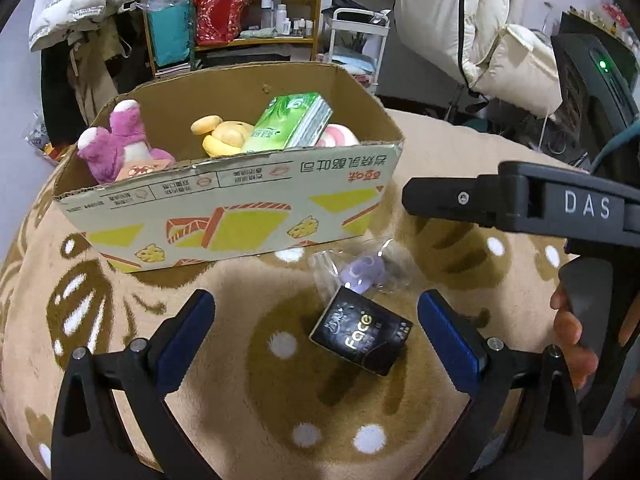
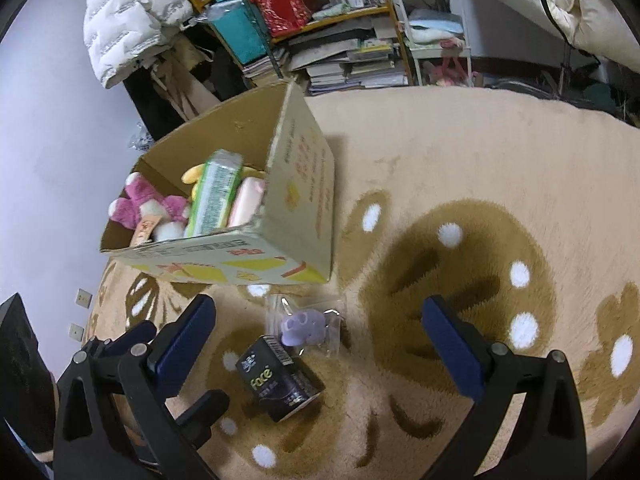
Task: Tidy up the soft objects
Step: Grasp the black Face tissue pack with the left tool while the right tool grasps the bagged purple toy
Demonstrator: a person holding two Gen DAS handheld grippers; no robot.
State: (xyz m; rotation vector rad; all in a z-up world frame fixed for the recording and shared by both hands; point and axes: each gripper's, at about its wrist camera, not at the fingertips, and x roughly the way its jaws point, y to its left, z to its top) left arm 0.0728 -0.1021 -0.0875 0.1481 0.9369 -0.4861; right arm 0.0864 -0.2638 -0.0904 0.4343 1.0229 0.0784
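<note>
Both sets of tongs are spread wide and holding nothing right now, so this looks like the lining-up part before a pick. The left tongs (image 1: 316,320) have the black tissue pack (image 1: 361,335) sitting just ahead, between the blue pads and a touch toward the right one, on the fuzzy brown rug (image 1: 240,420). I'd drop straight down and center it first so both pads hit the flat sides, since it's lying at an angle and could twist out. The right tongs (image 2: 318,324) see that same pack between their fingers, nearer the left one, with the little purple toy in its clear bag (image 2: 302,326) just beyond, touching or nearly touching the pack. Clear wrap is slippery, so pinch the toy body, not the film. Farther out is the cardboard box (image 1: 224,200), already holding the pink plush (image 1: 116,140), yellow plush (image 1: 220,132) and green tissue pack (image 1: 292,122).
</note>
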